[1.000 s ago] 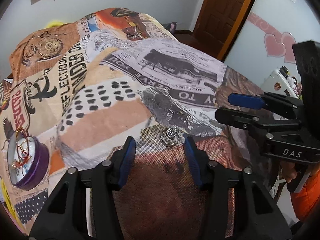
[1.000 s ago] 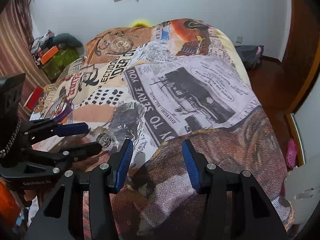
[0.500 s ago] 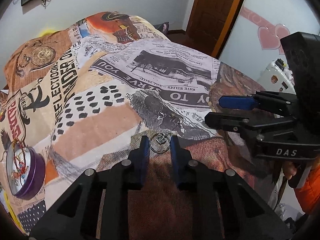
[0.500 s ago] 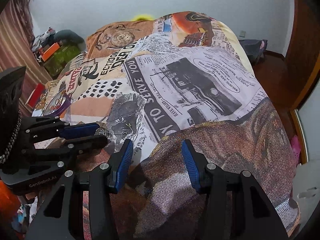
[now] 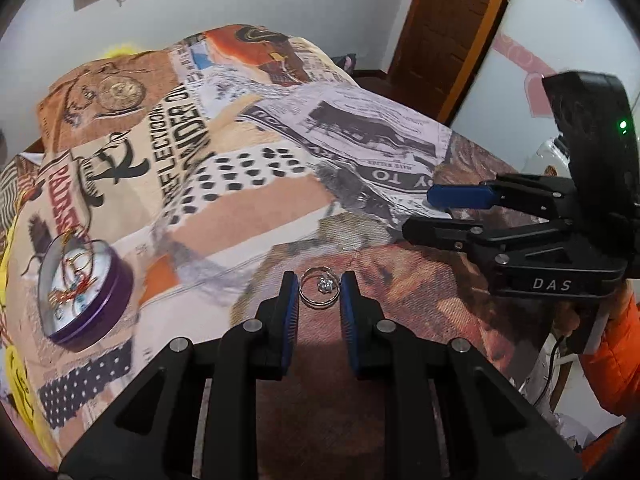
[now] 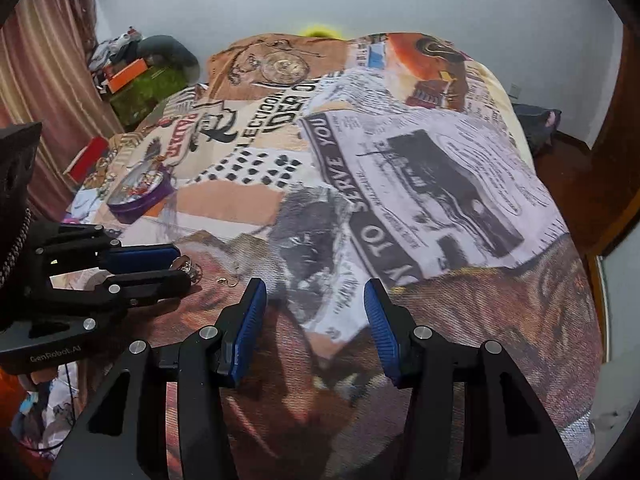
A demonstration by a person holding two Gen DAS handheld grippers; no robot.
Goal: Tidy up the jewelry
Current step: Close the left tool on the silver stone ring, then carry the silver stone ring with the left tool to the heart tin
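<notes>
A silver ring (image 5: 326,286) with a small clear stone sits between the blue pads of my left gripper (image 5: 317,279), which is shut on it just above the brown patch of the bedspread. The right wrist view shows the same grip from the side: the left gripper (image 6: 182,267) pinches the ring (image 6: 186,267). A round purple tin (image 5: 117,290) holding tangled gold and red jewelry lies on the bed to the left, and appears as the tin (image 6: 136,209) farther back. My right gripper (image 6: 314,286) hovers open over the blanket with nothing between its fingers.
The printed collage bedspread (image 5: 248,208) covers the whole bed. A small gold piece (image 6: 224,280) lies on it near the left gripper. A brown door (image 5: 448,32) stands beyond the bed's far right corner. Boxes and clutter (image 6: 132,68) fill the far left corner. An orange sleeve (image 5: 612,356) is at the right edge.
The left jaws have gone from wide open behind the ring to closed on it. The left view has shifted so the tin sits nearer. The right gripper has drifted slightly, still open.
</notes>
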